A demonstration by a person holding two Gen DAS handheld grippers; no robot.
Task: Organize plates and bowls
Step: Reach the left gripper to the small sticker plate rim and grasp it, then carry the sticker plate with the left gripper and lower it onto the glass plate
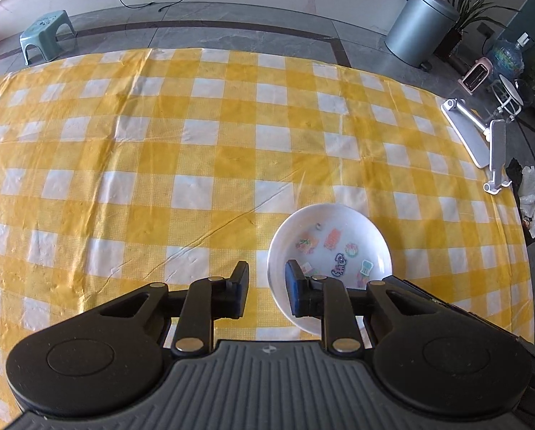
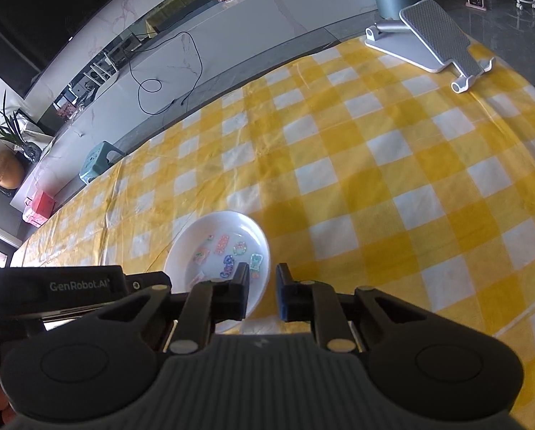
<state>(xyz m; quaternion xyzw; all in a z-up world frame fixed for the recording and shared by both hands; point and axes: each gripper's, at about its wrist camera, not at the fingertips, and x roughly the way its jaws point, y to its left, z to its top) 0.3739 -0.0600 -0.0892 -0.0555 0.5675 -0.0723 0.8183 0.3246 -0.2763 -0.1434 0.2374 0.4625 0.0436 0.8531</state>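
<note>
Yellow checked tablecloth (image 1: 203,136), one white bowl (image 1: 330,247) with stickers inside. Left gripper (image 1: 266,290) and right gripper (image 2: 263,292) each straddle opposite edges of its rim, jaws partly apart, nothing pinched yet. I'd seat both pads squarely on the rim before lifting so it stays level.

Checked tablecloth (image 1: 195,136) under white bowl (image 1: 330,229), stand (image 1: 479,139)

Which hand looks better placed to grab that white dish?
Probably either: each tool, left and right, straddles an opposite rim of the dish, jaws not yet pinching.
</note>
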